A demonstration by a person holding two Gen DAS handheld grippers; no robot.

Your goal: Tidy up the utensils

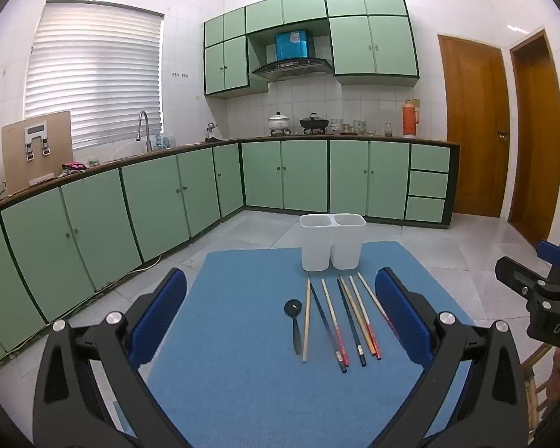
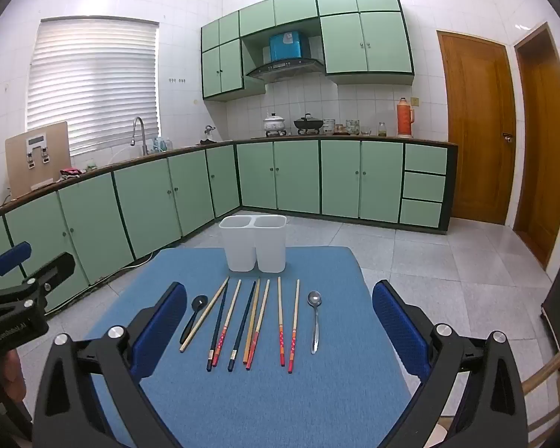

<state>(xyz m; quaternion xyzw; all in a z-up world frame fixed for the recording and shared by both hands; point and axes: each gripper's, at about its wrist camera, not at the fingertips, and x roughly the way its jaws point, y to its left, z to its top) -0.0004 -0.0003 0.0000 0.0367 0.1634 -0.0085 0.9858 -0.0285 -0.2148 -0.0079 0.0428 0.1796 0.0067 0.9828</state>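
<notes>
Several chopsticks (image 2: 254, 321) lie in a row on the blue mat (image 2: 242, 403), with a black spoon (image 2: 194, 315) at the left end and a metal spoon (image 2: 314, 321) at the right end. Behind them stands a white two-compartment holder (image 2: 253, 242), upright with nothing showing above its rims. In the left wrist view the same chopsticks (image 1: 339, 321), black spoon (image 1: 295, 323) and holder (image 1: 332, 240) appear. My left gripper (image 1: 280, 310) and my right gripper (image 2: 280, 313) both hover above the mat's near side, open, nothing between their blue pads.
The mat covers a small table with tiled floor (image 2: 429, 261) around it. Green kitchen cabinets (image 2: 130, 205) run along the left and back walls. Wooden doors (image 2: 478, 130) stand at the right. A wooden chair part (image 2: 548, 366) shows at the lower right.
</notes>
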